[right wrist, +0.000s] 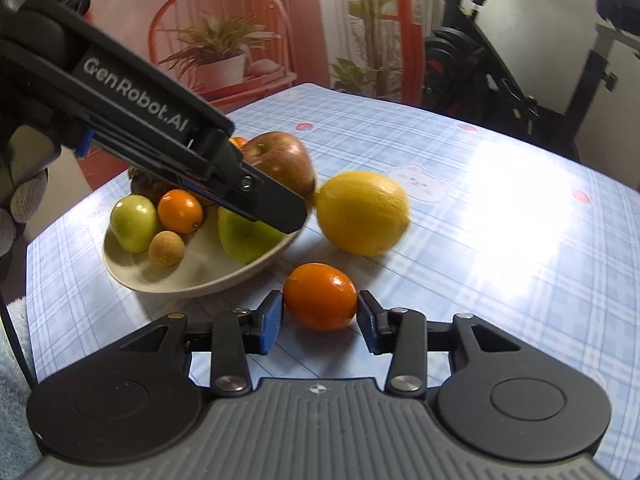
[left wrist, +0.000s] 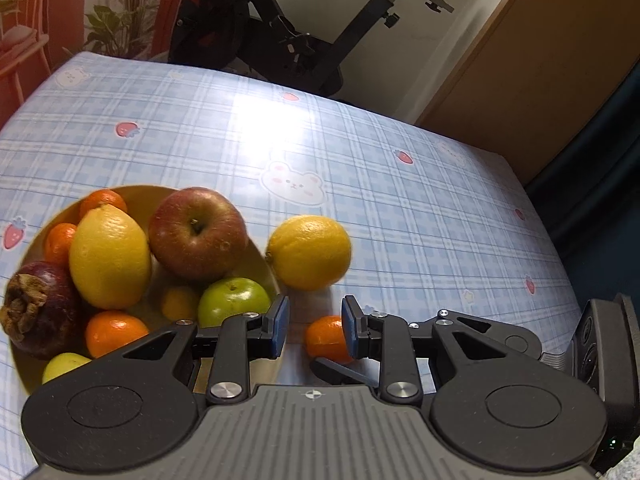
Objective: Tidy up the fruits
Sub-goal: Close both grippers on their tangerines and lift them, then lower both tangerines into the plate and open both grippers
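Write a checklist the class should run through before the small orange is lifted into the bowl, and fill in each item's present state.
1. Small orange sits between the right gripper's jaws: ok.
2. Both pads press firmly on it: cannot tell; they flank it closely and it rests on the table.
3. Bowl has a bare patch for it: ok, near its front.
4. Left gripper is clear of the way into the bowl: not ok, it hangs over the bowl's near side.
5. Left gripper holds nothing: ok.
6. Lemon is clear of the right gripper: ok, it lies beyond the orange, beside the bowl.
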A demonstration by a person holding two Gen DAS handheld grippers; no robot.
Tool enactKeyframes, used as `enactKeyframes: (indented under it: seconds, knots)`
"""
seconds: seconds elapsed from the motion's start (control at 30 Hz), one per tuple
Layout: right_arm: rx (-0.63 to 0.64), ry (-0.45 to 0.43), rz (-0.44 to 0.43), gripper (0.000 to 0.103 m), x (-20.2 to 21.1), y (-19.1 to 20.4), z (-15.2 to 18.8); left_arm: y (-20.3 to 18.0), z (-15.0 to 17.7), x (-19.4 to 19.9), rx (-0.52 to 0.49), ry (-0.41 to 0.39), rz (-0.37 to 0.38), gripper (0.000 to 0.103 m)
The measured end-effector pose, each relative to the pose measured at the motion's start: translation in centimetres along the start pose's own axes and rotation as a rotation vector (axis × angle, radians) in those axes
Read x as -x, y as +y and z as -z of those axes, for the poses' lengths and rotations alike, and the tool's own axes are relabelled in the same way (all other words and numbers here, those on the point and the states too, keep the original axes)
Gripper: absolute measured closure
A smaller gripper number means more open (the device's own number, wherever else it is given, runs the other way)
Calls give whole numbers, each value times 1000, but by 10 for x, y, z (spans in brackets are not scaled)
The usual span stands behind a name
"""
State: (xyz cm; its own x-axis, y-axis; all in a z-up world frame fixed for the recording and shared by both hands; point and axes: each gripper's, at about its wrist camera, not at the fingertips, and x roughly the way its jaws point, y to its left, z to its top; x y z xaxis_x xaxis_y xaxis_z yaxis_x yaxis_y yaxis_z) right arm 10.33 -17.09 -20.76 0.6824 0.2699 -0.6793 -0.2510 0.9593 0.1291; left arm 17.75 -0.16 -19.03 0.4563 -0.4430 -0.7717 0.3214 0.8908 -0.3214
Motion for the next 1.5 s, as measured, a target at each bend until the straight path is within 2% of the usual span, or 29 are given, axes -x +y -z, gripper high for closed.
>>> enactKeyframes:
  seconds: [0.53, 0.9, 1.17, 1.37, 1.5]
  knots:
    - [-42, 2, 17, 59, 14, -9, 12, -3, 6, -37, 84, 107, 81, 73]
    - [-14, 10, 27, 59, 10, -7, 9, -1, 6, -48, 85, 100, 94, 73]
    - [-20, 3, 25, 63, 14, -3, 6, -1, 3, -38, 75, 93, 101, 73]
    - [-13, -23, -14, 63, 19, 9, -11, 3, -1, -7, 37, 54, 74, 73]
    - [19, -41, -38, 63, 17, 25, -26, 16, -5, 15, 54, 16, 50, 73]
